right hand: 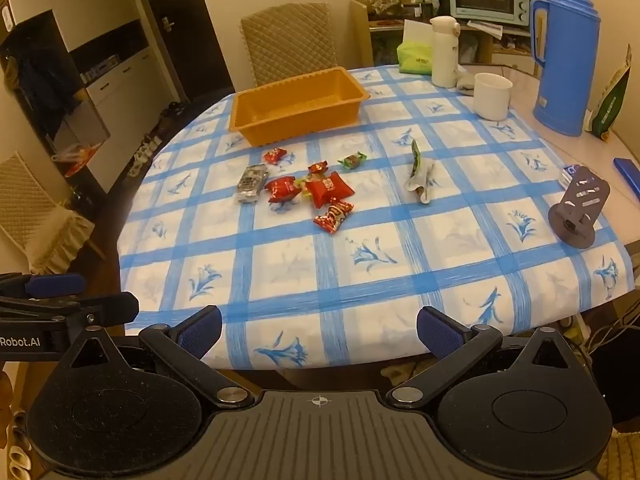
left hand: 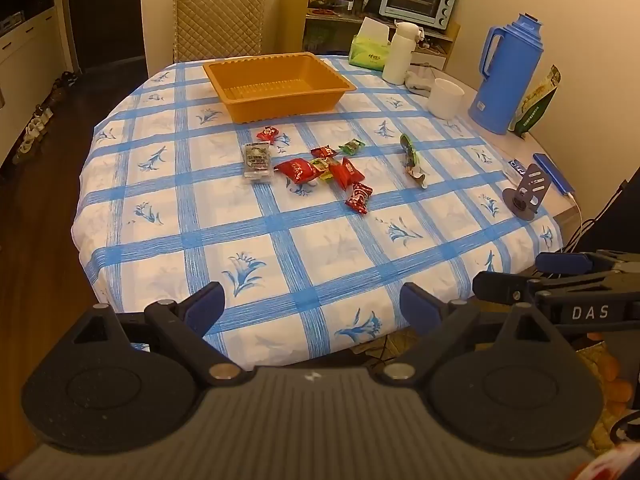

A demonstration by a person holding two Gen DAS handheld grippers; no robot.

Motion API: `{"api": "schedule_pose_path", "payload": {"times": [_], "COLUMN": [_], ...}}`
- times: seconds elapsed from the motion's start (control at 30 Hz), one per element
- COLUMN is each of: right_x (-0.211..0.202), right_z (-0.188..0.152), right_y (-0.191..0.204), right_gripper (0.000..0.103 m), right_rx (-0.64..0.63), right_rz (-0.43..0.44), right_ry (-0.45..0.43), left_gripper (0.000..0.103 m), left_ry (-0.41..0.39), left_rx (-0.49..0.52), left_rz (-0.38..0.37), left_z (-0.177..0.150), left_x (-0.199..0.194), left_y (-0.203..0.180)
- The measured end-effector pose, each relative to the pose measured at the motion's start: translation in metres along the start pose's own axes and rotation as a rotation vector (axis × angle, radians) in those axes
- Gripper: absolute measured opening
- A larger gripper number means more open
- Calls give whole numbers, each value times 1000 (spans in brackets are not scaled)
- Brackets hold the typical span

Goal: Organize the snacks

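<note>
Red-wrapped snacks (left hand: 298, 171) lie in a loose cluster near the middle of the blue-checked tablecloth (left hand: 240, 240), well ahead of both tongs and touched by neither. The left gripper (left hand: 312, 307) hangs over the near edge of the table with its jaws spread wide and nothing between them; the right gripper (right hand: 319, 326) sits the same way, released and empty, just beside the left one.

Within the cluster, two larger red pillow packs (right hand: 329, 190) rest side by side with a small yellow-green sweet (left hand: 325, 169) wedged between them. A red striped wrapper (left hand: 359, 198) lies nearest the tongs. A small red candy (left hand: 267, 134) sits closest to the orange plastic tray (left hand: 344, 82), which stands empty at the far side of the table, just beyond the snacks. A silver-and-black packet (left hand: 257, 159) lies flat at the left of the group, and a green-wrapped candy (left hand: 352, 146) lies at its far right edge. A longer green and silver pouch (left hand: 412, 160) lies apart, to the right of the cluster.

Off to the right stand a white cup (left hand: 445, 98), a white flask (left hand: 400, 54), a blue thermos jug (left hand: 506, 76) and a grey phone stand (left hand: 528, 194).
</note>
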State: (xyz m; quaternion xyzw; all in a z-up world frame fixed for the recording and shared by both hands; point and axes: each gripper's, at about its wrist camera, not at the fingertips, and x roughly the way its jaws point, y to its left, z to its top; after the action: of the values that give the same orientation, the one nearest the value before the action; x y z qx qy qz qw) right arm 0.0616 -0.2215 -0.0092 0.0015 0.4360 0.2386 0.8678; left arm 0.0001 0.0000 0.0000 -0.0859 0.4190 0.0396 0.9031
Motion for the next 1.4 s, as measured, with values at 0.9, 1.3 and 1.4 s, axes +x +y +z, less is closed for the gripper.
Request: {"api": "schedule_pose_path", "payload": {"times": [0.9, 1.3, 1.4], "right_x": [3, 4, 4], "right_z": [3, 5, 4], "right_y": [0, 3, 3], "right_gripper": [103, 103, 103], "right_rx": [1, -2, -1], "right_rz": [1, 2, 1], "right_ry": [9, 7, 8], "left_gripper": [94, 94, 94], "left_ry": [5, 5, 4], "left_rx": [-4, -5, -5], "left_rz": [-3, -5, -5], "left_z": [0, 0, 0], "left_x": [0, 0, 0], "left_y": [0, 0, 0]}}
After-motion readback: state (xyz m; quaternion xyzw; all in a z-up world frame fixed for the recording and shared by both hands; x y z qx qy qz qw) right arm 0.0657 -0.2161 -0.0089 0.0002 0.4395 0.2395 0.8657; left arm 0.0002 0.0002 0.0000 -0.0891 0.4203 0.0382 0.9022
